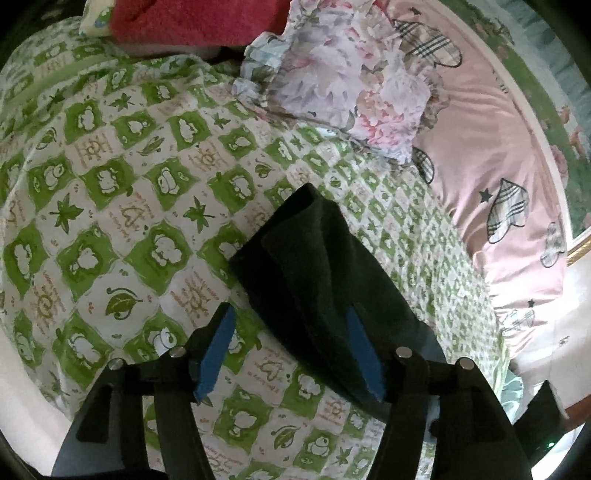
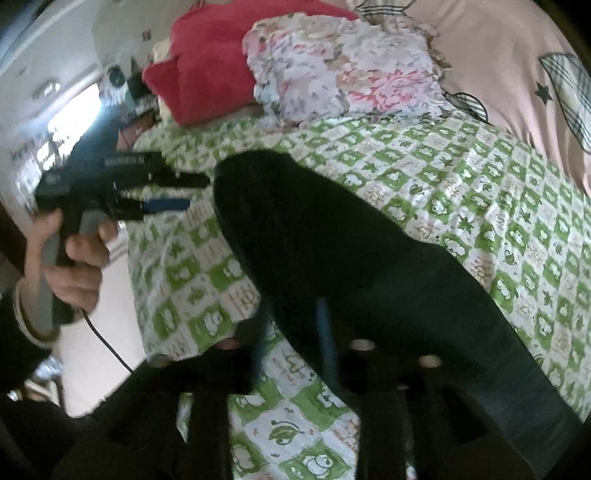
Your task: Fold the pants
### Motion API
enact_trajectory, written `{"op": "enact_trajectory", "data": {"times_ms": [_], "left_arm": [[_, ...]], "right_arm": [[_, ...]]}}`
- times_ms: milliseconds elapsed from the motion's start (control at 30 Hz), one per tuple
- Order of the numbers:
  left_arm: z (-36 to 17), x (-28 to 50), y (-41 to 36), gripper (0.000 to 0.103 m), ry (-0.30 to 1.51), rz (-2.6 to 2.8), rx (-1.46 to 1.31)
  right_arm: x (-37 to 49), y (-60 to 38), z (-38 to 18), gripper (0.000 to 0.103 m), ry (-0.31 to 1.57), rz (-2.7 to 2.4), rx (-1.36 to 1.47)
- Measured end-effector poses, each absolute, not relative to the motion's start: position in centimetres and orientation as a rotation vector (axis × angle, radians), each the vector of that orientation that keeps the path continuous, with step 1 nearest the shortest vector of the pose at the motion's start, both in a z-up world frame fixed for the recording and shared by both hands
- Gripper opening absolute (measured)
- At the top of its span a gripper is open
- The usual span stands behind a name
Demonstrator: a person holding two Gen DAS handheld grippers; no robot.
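Observation:
The black pants (image 1: 317, 266) lie folded on the green-and-white patterned bedspread (image 1: 122, 206). In the left wrist view my left gripper (image 1: 291, 336) is open, its blue pads wide apart; the right pad (image 1: 364, 354) rests against the pants' near end, the left pad (image 1: 218, 343) is over the bedspread. In the right wrist view the pants (image 2: 332, 240) run from centre to lower right. My right gripper (image 2: 295, 332) is blurred, its blue pads a little apart at the pants' near edge. The left gripper (image 2: 184, 192) shows at the left, held in a hand, jaws apart, beside the pants' far end.
A floral pillow (image 1: 351, 74) and a red blanket (image 1: 192, 22) lie at the head of the bed. A pink sheet with plaid hearts (image 1: 498, 166) lies to the right. The bed's edge drops to the floor at the left (image 2: 92, 332).

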State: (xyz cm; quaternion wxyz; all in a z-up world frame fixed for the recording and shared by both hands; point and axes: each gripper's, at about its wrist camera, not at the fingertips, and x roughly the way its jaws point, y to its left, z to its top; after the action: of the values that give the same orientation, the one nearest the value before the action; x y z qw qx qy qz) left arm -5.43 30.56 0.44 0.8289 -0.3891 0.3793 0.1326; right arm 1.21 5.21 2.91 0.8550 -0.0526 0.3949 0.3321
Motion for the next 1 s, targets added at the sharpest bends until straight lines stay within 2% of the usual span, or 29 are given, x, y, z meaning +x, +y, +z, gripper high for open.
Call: {"op": "enact_trajectory", "data": {"times_ms": [33,533,767,1000], "left_arm": [[0.4,-5.3,30.5,0.064,0.811,0.285,-0.826],[-2.2,-5.0,32.1,0.065,0.904,0.398,-0.864],[-3.1,-3.6,32.6,0.065,0.921,0.375,-0.912],[-3.9,-1.8,32.4,0.064,0.944,0.39,-0.878]], "right_arm": [[1.3,4.8,3.2,0.046,0.816,0.691,-0.088],[8.1,-1.9,3.2,0.046,0.838,0.511,0.167],[14.0,-2.9,1.1,0.046,0.939,0.503,0.273],[17.0,-0.5,-2.2,0.046,1.095,0.533,0.168]]}}
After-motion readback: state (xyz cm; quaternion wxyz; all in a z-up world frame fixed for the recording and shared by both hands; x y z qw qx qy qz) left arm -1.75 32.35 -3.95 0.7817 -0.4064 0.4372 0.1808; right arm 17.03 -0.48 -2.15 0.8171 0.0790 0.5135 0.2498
